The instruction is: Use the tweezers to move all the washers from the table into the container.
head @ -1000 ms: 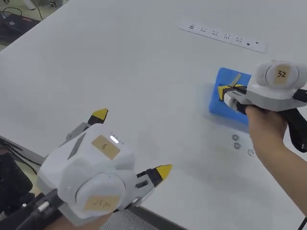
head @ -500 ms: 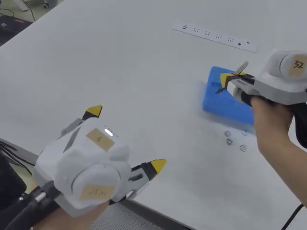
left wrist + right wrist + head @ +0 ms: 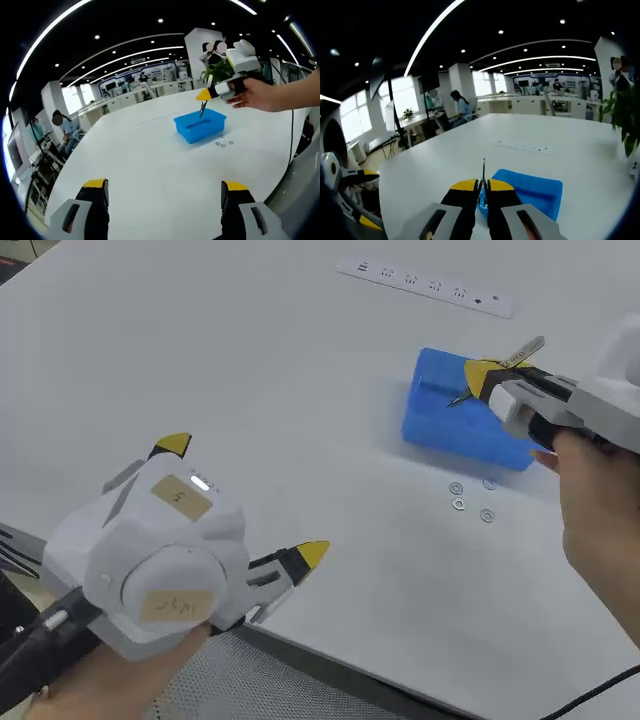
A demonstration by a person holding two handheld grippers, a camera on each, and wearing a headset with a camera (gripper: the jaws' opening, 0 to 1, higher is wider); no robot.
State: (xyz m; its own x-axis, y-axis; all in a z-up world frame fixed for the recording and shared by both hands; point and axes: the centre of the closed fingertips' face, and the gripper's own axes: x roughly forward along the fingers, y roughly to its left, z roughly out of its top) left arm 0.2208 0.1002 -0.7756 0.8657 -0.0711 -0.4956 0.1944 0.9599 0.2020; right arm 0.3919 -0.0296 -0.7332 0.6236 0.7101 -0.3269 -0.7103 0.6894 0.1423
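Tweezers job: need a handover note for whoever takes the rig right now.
The right tongs are shut on the tweezers, tips pointing down over the blue container.
The left tongs are open and empty, near the table edge.
Four washers lie on the table beside the container.
Done: can't tell whether any washer is inside.
Left: pick up all four and drop them in.

On my left gripper [image 3: 242, 499] I carry two tan stickers with handwriting. The top sticker [image 3: 181, 497] bears a single mark, perhaps a 4, though I cannot be sure. The back sticker [image 3: 177, 606], on the round housing, has a few scrawled characters too faint to read. The power strip [image 3: 425, 285] on the bench [image 3: 250, 360] shows small dark marks by its sockets, too small to make out.
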